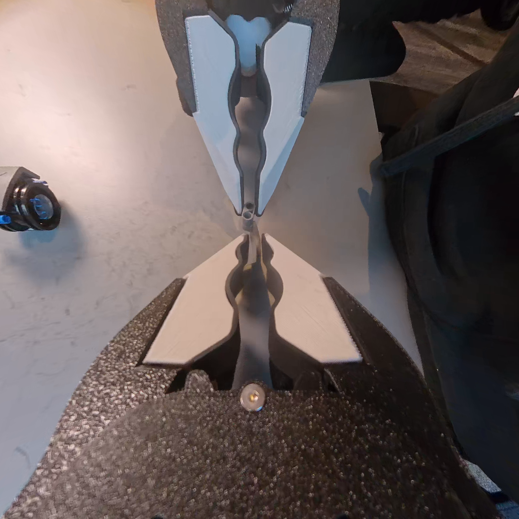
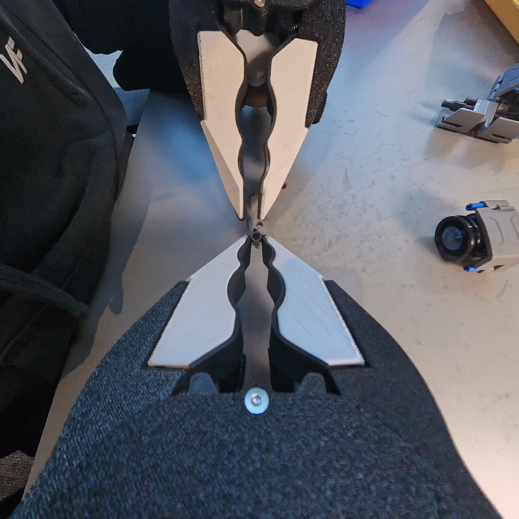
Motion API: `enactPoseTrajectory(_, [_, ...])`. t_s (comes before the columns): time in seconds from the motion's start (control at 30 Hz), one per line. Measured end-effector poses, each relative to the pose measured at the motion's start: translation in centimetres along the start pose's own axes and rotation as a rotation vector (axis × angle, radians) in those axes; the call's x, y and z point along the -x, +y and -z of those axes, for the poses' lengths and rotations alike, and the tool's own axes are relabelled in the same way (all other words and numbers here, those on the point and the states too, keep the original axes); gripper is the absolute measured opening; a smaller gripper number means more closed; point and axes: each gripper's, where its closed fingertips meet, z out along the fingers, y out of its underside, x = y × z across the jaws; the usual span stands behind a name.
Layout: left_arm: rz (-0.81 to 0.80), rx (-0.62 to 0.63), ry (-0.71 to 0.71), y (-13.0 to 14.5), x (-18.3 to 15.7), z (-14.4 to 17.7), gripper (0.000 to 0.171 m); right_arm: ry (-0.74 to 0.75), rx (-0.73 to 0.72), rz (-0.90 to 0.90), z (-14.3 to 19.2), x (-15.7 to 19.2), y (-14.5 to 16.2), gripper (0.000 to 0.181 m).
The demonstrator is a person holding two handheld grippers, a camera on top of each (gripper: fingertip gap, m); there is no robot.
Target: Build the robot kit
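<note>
Above the pale surface [image 1: 112,112], the left gripper [image 1: 254,238] and right gripper [image 2: 255,238] met tip to tip, each with its fingers nearly closed on one end of a small dark holed connector piece [image 1: 247,214]. A grey lens module [image 2: 474,236] lay well apart, untouched.

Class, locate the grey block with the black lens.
In the right wrist view, the grey block with the black lens lies on the table, right of the two tools' meeting tips.
</note>
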Motion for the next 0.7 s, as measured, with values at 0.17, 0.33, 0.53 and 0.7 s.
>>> enactPoseTrajectory(0.17, [-0.025,-0.04,-0.004,-0.8,-0.1,0.5,0.011,-0.003,-0.024,-0.009,0.3,0.1,-0.4,0.006])
enactPoseTrajectory(0.33, [-0.06,-0.138,-0.02,-2.5,0.0,1.3,0.013,0.002,-0.057,0.006,0.7,0.4,-1.5,0.006])
enactPoseTrajectory(0.53, [-0.133,-0.151,-0.018,-3.0,-0.3,1.4,0.007,-0.001,-0.065,0.029,1.0,0.6,-2.0,0.006])
enactPoseTrajectory(0.7, [-0.172,-0.198,0.107,-3.1,-1.3,1.9,0.007,-0.066,-0.112,0.02,2.0,1.4,-2.7,0.01])
